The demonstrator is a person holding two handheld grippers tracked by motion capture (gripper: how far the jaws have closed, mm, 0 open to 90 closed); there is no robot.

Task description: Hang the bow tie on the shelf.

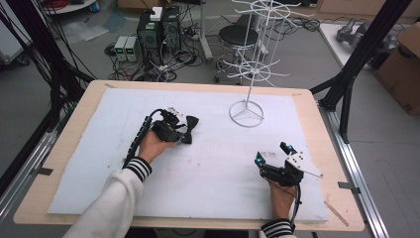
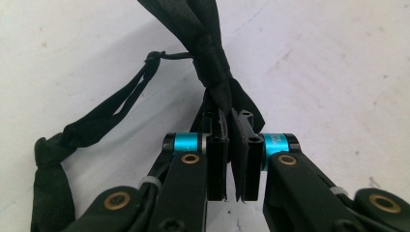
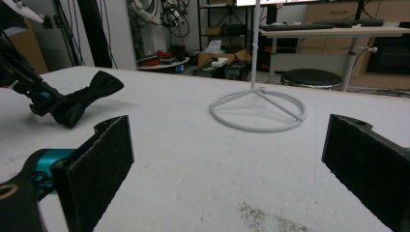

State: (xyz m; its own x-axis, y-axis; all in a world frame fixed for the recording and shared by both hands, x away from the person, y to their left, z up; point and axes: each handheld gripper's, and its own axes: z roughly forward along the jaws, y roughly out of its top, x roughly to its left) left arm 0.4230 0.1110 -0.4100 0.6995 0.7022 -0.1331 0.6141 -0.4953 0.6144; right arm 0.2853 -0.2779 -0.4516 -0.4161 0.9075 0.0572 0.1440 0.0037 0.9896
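A black bow tie (image 1: 191, 122) lies on the white mat (image 1: 213, 168) left of centre. My left gripper (image 1: 182, 134) is shut on it. In the left gripper view the pads of that gripper (image 2: 232, 159) pinch one wing of the bow tie (image 2: 212, 63), and its thin neck strap (image 2: 92, 125) trails off to the left on the mat. My right gripper (image 1: 271, 152) rests near the front right of the mat, open, with nothing between its jaws (image 3: 227, 159). The right gripper view shows the bow tie (image 3: 82, 99) held in the left gripper (image 3: 36, 99) at far left.
A white wire display rack (image 1: 252, 59) stands on a ring base (image 1: 246, 114) at the back of the mat, right of centre; the base (image 3: 257, 110) lies ahead of the right gripper. Beyond the table are a stool (image 1: 237, 35), computer boxes and cables.
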